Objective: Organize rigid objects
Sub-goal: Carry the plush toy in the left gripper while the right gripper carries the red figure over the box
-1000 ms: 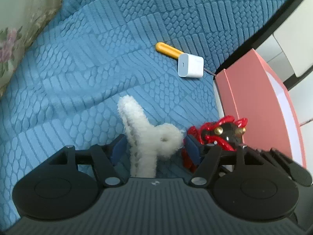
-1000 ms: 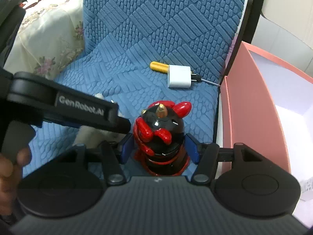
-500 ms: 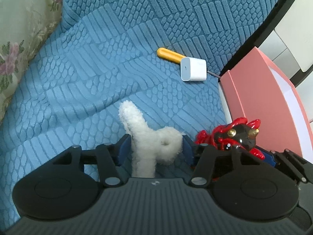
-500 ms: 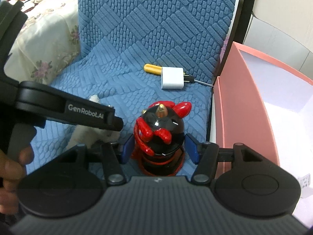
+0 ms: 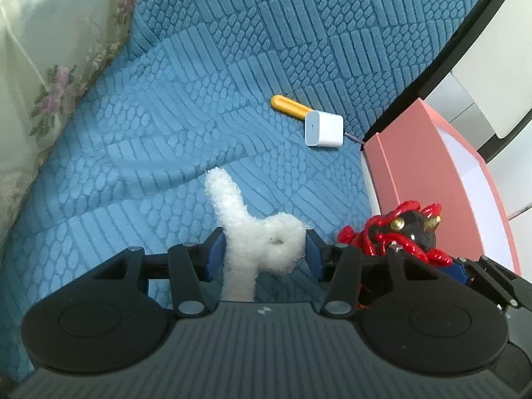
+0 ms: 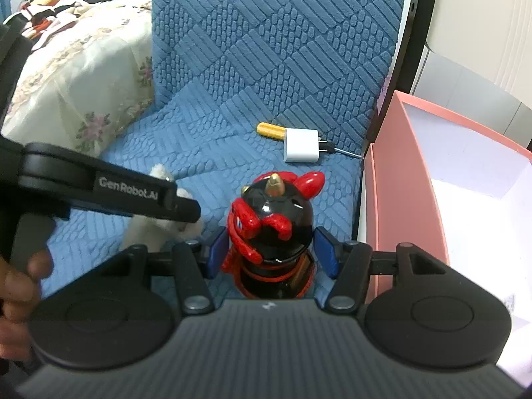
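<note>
A white fluffy plush toy [image 5: 232, 206] sits between the blue pads of my left gripper [image 5: 264, 249], whose jaws are closing and press on both its sides, just above the blue cover. My right gripper [image 6: 271, 252] is shut on a black and red horned figurine [image 6: 276, 212], held upright. In the left wrist view that figurine [image 5: 399, 229] shows to the right of the plush, beside the pink box [image 5: 415, 166]. In the right wrist view the plush [image 6: 146, 232] is partly hidden behind the left gripper's black body.
A white plug charger [image 6: 301, 144] lies on a yellow-handled screwdriver [image 6: 271, 130] at the back of the blue textured cover [image 5: 166, 133]. The open pink box [image 6: 405, 199] stands to the right. Floral bedding [image 6: 83, 83] is at the left. A hand [image 6: 16, 282] holds the left gripper.
The left jaws have narrowed onto the plush toy. Both grippers have risen a little with the plush and the figurine. The figurine has shifted right toward the pink box.
</note>
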